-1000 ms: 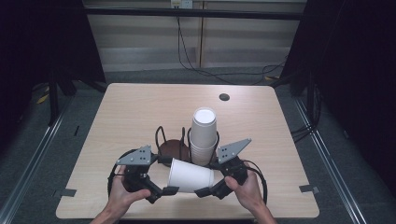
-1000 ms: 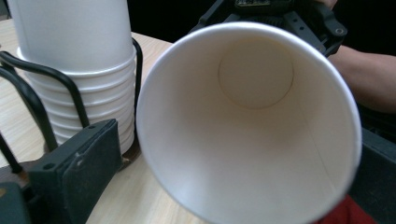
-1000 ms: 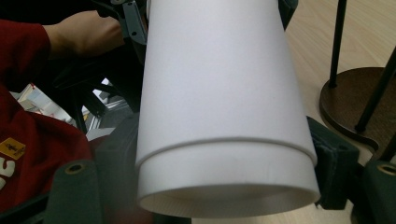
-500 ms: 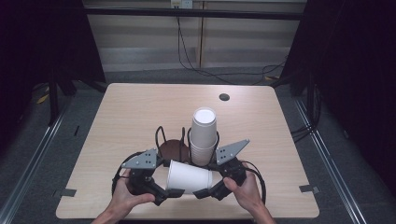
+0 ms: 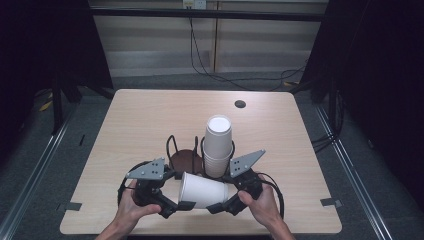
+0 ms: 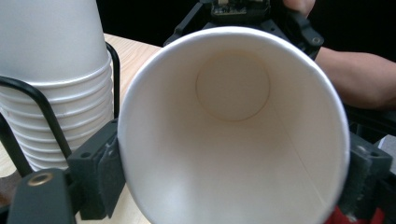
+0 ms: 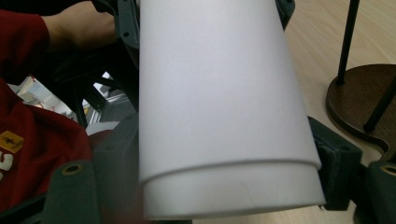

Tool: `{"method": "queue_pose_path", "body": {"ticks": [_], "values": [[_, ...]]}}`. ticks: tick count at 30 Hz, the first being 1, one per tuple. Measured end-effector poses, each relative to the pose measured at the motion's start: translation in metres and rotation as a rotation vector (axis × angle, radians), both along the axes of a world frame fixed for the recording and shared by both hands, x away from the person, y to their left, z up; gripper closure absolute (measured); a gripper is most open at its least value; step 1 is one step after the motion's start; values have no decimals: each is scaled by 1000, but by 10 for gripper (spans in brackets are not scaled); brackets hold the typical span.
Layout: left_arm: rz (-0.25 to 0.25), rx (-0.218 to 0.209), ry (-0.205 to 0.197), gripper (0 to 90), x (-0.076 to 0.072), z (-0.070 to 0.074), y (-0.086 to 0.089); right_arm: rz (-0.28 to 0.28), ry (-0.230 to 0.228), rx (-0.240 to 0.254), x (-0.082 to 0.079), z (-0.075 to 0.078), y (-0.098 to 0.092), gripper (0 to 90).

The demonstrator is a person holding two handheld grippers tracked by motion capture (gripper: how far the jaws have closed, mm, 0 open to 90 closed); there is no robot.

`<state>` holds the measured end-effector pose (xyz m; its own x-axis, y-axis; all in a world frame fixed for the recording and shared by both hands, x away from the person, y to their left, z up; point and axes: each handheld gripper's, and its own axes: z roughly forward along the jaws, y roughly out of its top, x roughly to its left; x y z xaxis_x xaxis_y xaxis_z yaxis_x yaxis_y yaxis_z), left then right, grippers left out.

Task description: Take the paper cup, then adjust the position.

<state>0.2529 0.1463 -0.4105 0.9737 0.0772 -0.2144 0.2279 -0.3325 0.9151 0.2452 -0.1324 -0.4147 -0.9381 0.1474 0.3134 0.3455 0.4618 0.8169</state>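
High view, cup: a white paper cup (image 5: pixel 202 190) lay on its side above the near edge of the table (image 5: pixel 135 115), held between the two grippers, its mouth toward the person's left.
High view, left gripper (image 5: pixel 176 206): it was at the cup's mouth end, its jaws having just been closing with the cup between them.
High view, right gripper (image 5: pixel 218 206): it was at the cup's base end.
High view, stack: a stack of cups (image 5: pixel 218 146) stood upright in a wire holder (image 5: pixel 182 159) just behind the held cup.
Left gripper view, cup: the open mouth of the cup (image 6: pixel 233 130) faced the camera, with the left gripper (image 6: pixel 233 186) jaws pressed against the rim on both sides.
Left gripper view, stack: the stack (image 6: pixel 51 70) stood at the left, inside the holder's black wire (image 6: pixel 44 109).
Right gripper view, cup: the cup's outer wall (image 7: pixel 219 102) ran away from the camera, base end nearest.
Right gripper view, right gripper (image 7: pixel 224 161): its jaws were clamped on the cup near the base.
Right gripper view, holder: its dark round foot (image 7: pixel 359 100) sat on the table at the right.
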Motion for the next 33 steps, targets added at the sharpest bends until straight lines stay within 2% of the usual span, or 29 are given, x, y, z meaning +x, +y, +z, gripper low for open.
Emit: {"method": "queue_pose_path", "body": {"ticks": [4, 11, 18, 23, 28, 33], "values": [[-8, -2, -6, 154, -1, 2, 0, 0, -6, -11, -2, 1, 0, 237], [-16, 12, 10, 158, 1, 3, 3, 17, 10, 7, 0, 0, 0, 212], [24, 51, 28, 159, 4, 4, 9, -21, 5, 0, 2, 0, -3, 149], [24, 79, 32, 158, 5, 7, 11, -55, 4, -1, 3, 0, -7, 143], [42, 109, 44, 154, 9, 8, 14, -82, -2, -5, 3, 1, -12, 140], [68, 142, 39, 153, 11, 9, 19, -104, -4, -9, 3, 1, -16, 141]]}}
